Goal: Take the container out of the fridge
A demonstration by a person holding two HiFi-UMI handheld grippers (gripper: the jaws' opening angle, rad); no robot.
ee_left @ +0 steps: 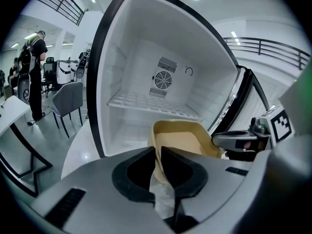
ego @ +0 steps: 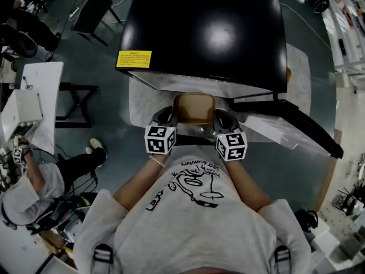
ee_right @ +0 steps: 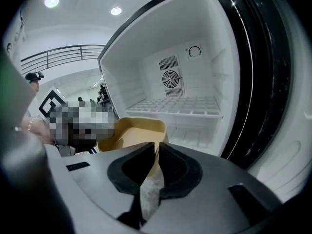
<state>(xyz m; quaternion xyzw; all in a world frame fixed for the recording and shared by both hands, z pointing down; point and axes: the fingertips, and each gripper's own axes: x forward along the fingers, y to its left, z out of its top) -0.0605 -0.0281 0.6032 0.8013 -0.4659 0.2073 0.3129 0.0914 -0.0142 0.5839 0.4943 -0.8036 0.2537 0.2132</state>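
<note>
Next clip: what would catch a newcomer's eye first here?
The tan container, held in front of the open black fridge, stands out first. The left gripper and the right gripper each clamp one of its side walls. Behind it, the fridge's white interior shows a wire shelf and a round fan grille.

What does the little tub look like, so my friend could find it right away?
Find the big black fridge with its door open and white inside. Right in front of the opening, the left gripper and right gripper each pinch one side wall of the container. Among black, white and grey things it is tan: an empty, open-topped tub with rounded corners.
</note>
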